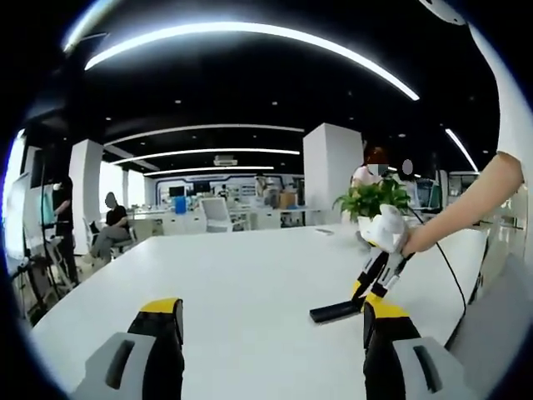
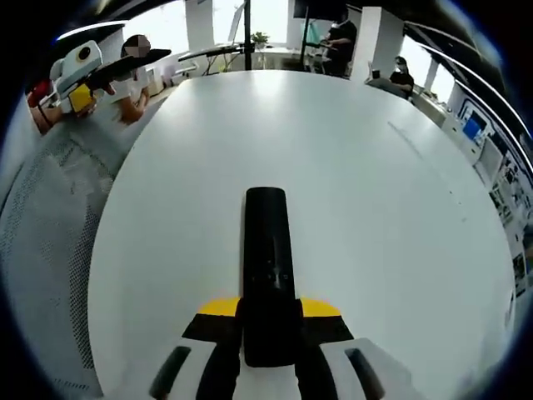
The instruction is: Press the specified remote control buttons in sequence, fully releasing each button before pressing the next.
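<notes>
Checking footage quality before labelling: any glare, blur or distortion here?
Left gripper view: ceiling light strips bend into arcs from fisheye distortion, and the white table looks washed out. Right gripper view: the remote is sharp, and the far windows are blown out.

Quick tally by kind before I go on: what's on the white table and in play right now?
Remote control: 1, black, on the table, its near end between the right tongs jaws: remote control.
Potted plant: 1, at the table's far edge: potted plant.
Tongs: 2, right tongs and left tongs, the left open and holding nothing.
Total: 4.
</notes>
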Demonstrator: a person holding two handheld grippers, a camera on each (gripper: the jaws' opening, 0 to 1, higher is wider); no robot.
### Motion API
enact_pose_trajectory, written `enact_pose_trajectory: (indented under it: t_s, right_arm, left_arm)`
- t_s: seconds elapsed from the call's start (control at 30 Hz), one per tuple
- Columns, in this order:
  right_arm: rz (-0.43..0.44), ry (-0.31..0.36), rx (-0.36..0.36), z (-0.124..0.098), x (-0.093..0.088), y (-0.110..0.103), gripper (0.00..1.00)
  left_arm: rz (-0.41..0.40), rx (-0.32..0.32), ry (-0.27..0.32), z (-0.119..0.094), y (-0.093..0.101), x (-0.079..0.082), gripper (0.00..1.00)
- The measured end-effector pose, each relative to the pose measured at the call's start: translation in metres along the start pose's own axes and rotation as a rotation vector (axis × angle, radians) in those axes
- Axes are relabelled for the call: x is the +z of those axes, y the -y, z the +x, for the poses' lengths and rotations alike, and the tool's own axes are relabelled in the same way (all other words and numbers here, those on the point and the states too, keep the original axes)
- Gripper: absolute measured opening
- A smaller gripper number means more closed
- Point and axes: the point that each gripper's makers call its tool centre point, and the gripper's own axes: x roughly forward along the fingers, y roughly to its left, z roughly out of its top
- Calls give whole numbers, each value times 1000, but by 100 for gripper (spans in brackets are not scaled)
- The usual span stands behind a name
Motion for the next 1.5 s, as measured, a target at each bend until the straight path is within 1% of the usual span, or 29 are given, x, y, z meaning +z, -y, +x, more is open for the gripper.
enact_pose_trajectory:
  t_s: [0.17, 0.27, 0.43, 0.6, 0.73, 0.8, 0.9, 1.03, 1.2, 1.3, 1.5]
  right_arm:
    - [1, -6, 6, -1, -2, 12, 22]
    - [13, -7, 0, -2, -4, 24, 22]
    - [14, -33, 2, -2, -6, 41, 22]
    - [24, -44, 1, -2, -6, 55, 22]
    - [32, -46, -3, -2, -7, 71, 22]
    - [46, -44, -8, -2, -7, 78, 22]
    - [48, -52, -12, -2, -6, 87, 22]
    - [32, -73, -5, -1, -6, 93, 22]
    - [27, -85, -1, -2, -6, 99, 22]
    - [23, -91, 3, -2, -6, 101, 22]
    - [14, -70, 2, -3, -6, 98, 22]
  left_arm:
    - [-1, -3, -1, 0, 1, 0, 92]
    - [2, -8, -6, 0, 2, -1, 92]
    - [5, -11, -14, 1, 3, -2, 92]
    - [15, -16, -25, 1, 4, -4, 91]
    - [3, -22, -30, 2, 5, -5, 91]
    - [-22, -39, -18, 2, 7, -3, 91]
    - [-25, -39, -23, 2, 6, -5, 91]
    - [-12, -39, -30, 3, 7, -6, 91]
    - [-20, -37, -33, 3, 6, -7, 91]
    - [-11, -37, -40, 3, 6, -8, 91]
    - [-10, -34, -39, 3, 5, -8, 91]
